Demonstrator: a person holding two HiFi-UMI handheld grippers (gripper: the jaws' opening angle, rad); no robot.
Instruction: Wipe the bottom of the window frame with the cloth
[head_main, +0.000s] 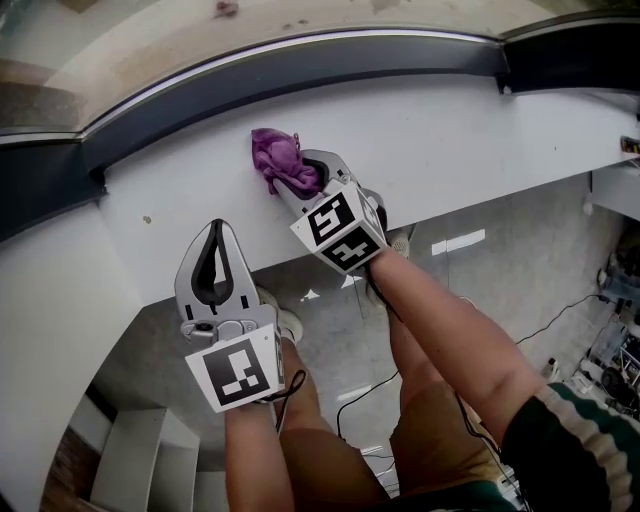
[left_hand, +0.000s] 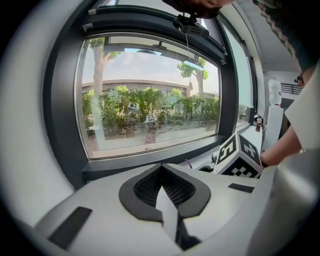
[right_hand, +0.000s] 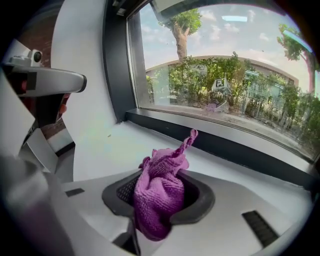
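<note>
Your right tongs (head_main: 300, 178) were clamped on the bunched purple cloth (head_main: 280, 158), held over the white sill (head_main: 450, 140), with its twisted tail pointing ahead toward the glass. The window frame's dark bottom rail (head_main: 300, 78) lay just beyond, running left to right across you. Your left tongs (head_main: 215, 232), closed and empty, hung farther back.

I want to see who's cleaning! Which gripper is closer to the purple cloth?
Right. The right gripper is shut on the purple cloth; the left gripper sits back at the sill's near edge, apart from it.
</note>
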